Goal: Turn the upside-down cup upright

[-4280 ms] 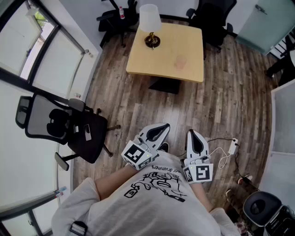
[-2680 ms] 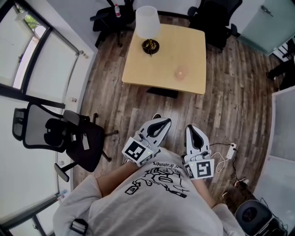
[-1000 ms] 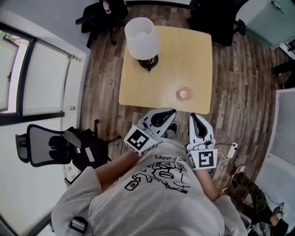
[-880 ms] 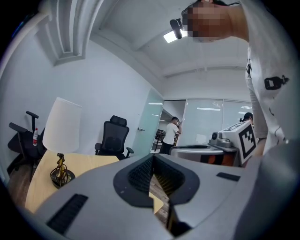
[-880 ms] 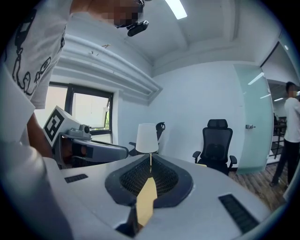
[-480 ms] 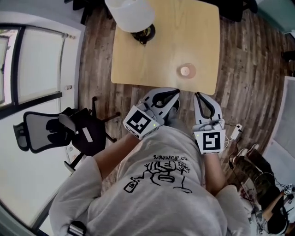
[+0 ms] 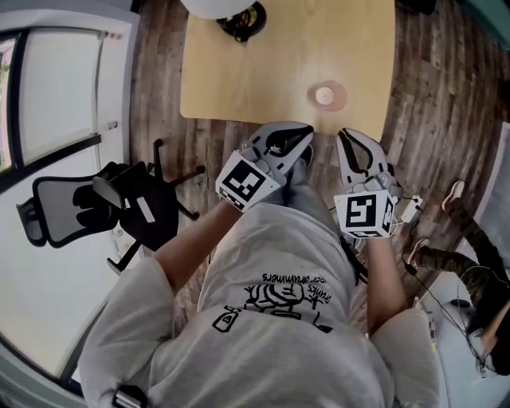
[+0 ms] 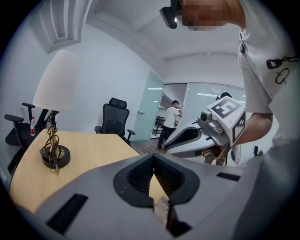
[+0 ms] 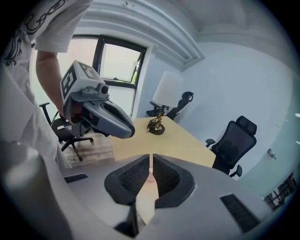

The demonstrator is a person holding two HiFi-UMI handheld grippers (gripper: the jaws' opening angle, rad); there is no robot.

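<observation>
A pale pink translucent cup stands upside down near the front right of the light wooden table. Both grippers hover by the table's near edge, short of the cup. My left gripper is shut and empty, left of the cup. My right gripper is shut and empty too, just in front of the cup. In the right gripper view a sliver of the cup shows through the slit between the closed jaws of the right gripper. In the left gripper view the left gripper points across the table and the cup is hidden.
A table lamp with a white shade and a dark base stands at the table's far left. Black office chairs stand left of me and behind the table. A power strip and cables lie on the wooden floor at right.
The table has drawn much closer as I walked up to it. Both grippers, still shut, have sunk and now sit at the table's near edge by the cup.
</observation>
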